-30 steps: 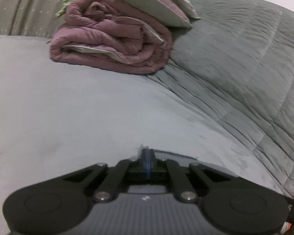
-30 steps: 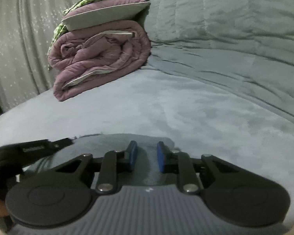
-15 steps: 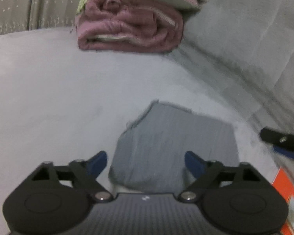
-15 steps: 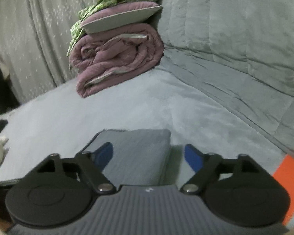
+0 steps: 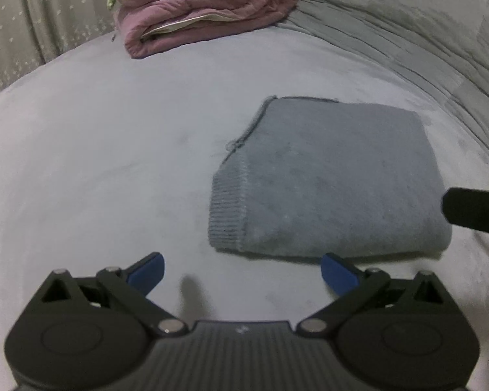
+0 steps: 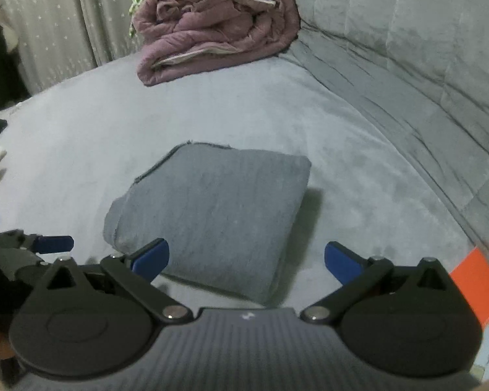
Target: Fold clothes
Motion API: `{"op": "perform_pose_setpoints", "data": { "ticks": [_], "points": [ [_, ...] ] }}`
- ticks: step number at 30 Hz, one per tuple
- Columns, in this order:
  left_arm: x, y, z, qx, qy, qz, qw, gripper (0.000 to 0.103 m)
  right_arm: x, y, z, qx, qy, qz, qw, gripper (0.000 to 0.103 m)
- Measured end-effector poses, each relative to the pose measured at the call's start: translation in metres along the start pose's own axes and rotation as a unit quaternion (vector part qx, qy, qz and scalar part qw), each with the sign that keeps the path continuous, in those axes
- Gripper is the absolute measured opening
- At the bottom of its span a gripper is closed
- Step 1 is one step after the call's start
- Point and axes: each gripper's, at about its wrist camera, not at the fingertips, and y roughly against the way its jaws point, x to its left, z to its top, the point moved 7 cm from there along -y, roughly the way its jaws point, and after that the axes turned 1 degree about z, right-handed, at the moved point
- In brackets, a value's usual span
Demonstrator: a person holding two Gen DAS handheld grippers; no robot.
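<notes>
Left wrist view: grey knit garment point(image 5: 326, 182) lies folded into a compact rectangle on the grey bed point(image 5: 97, 169), ribbed hem at its left edge, a loose thread trailing off the far corner. Left gripper point(image 5: 241, 272) sits just short of the bundle's near edge; jaws opening, now spread wide, nothing between them, pads clear of the cloth. Part of the right gripper point(image 5: 472, 210) shows at the frame's right edge, beside the bundle.

Right wrist view: same garment point(image 6: 212, 208) straight ahead, edges fairly square, layers stacked thick. Right gripper point(image 6: 246, 257) hovers over its near corner; jaws opening, wide apart, cloth beneath them but not pinched. Left gripper point(image 6: 53, 243) visible low at left.

Rolled purple quilt point(image 6: 212, 29) sits far back against the grey padded backrest point(image 6: 407, 49), well apart from the work. Orange box point(image 6: 472, 290) at right edge.

Judgement: this piece looks finished and released. No other unfolded clothes in view; whether more remain cannot be told.
</notes>
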Motion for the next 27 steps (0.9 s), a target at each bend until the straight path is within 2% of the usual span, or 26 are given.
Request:
{"op": "perform_pose_setpoints", "data": {
  "ticks": [13,27],
  "points": [
    [-0.008,0.0,-0.005,0.0,-0.027,0.016,0.9995,0.102,-0.002,0.0,-0.008,0.013,0.026,-0.029,0.999,0.103],
    [-0.008,-0.001,-0.005,-0.002,-0.035,0.02,0.9992,0.102,0.0,-0.004,-0.011,0.021,0.036,-0.027,0.999,0.103]
  ]
}}
